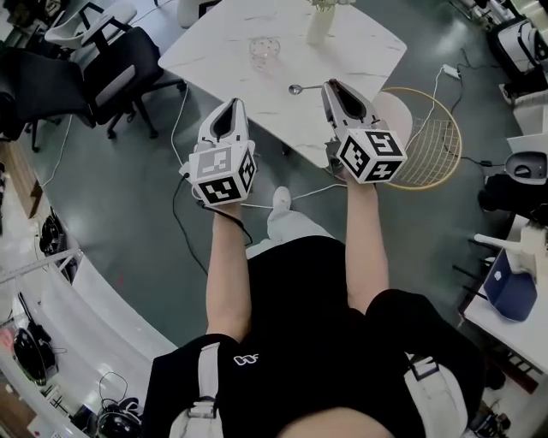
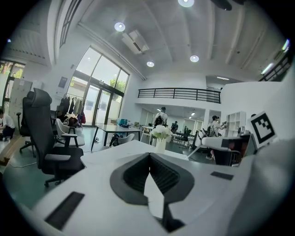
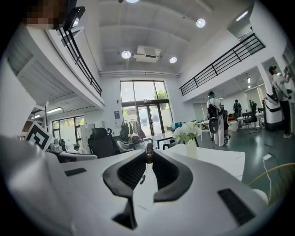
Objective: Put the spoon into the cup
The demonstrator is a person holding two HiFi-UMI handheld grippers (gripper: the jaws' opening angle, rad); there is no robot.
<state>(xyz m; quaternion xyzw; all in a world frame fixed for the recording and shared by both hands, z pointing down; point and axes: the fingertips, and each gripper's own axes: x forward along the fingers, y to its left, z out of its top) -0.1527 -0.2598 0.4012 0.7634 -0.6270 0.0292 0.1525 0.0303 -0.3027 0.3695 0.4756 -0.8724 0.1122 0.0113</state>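
Black cloth covers the person (image 1: 317,325) below two bare forearms. Ahead, the smooth white right gripper (image 1: 329,85), with ribbed dark pads, has its jaws pinching the thin metal spoon (image 1: 300,88) by the handle, its bowl jutting left over the white marbled desk (image 1: 368,51). Farther along the desk, apart from the spoon, stands the clear glass cup (image 1: 265,50). On the left gripper (image 1: 233,103) the jaws are pressed together, empty.

Left of the glass cup (image 1: 265,51) and on its near side the table (image 1: 214,47) is bare. Nothing stands between the cup and the spoon (image 1: 300,88) in your right gripper (image 1: 330,84). Right of the cup and a little beyond it, the flower vase (image 1: 318,24) blocks that side. Off the table, a gold wire chair (image 1: 432,141) sits farther right of the cup and a black office chair (image 1: 128,73) far left.
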